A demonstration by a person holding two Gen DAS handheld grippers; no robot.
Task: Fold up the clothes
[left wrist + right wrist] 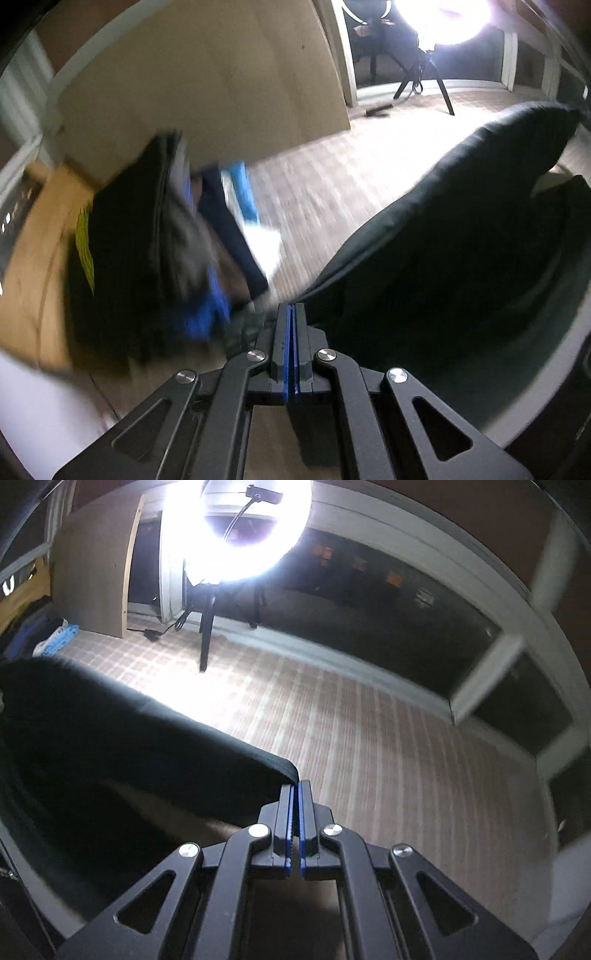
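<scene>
L gripper (291,308): we've got both blue-lined jaws pressed flat together, no gap visible, clamped on the edge of the black garment (461,229). Cloth runs from the tips up and to the R, lifted off the floor, hanging in a broad dark sweep across the R half of L wrist view.

R gripper (296,786): jaws nearly closed, only a thin slit between the blue pads, pinching a hemmed corner of the same black garment (122,746). Corner sits right at the tips; the fabric spreads away to the L and down, filling the lower-L of R wrist view. So we're holding it at 2 points, stretched between the 2 tools, above the wood-plank floor (369,731).

L wrist view is heavily motion-blurred. Left of the L gripper we see a pile of other clothes (147,258): dark pieces, some blue fabric, a yellow-green patch. Can't tell individual items apart. Pile lies against a tan board (207,81) leaning upright.

Background: ring light (236,528) on a black tripod, very bright, blown out at centre, standing on the floor near the white-framed windows (424,602). Same light shows top-R in L view (443,18). Cable + small dark block on the floor by the tripod feet (153,633).
</scene>
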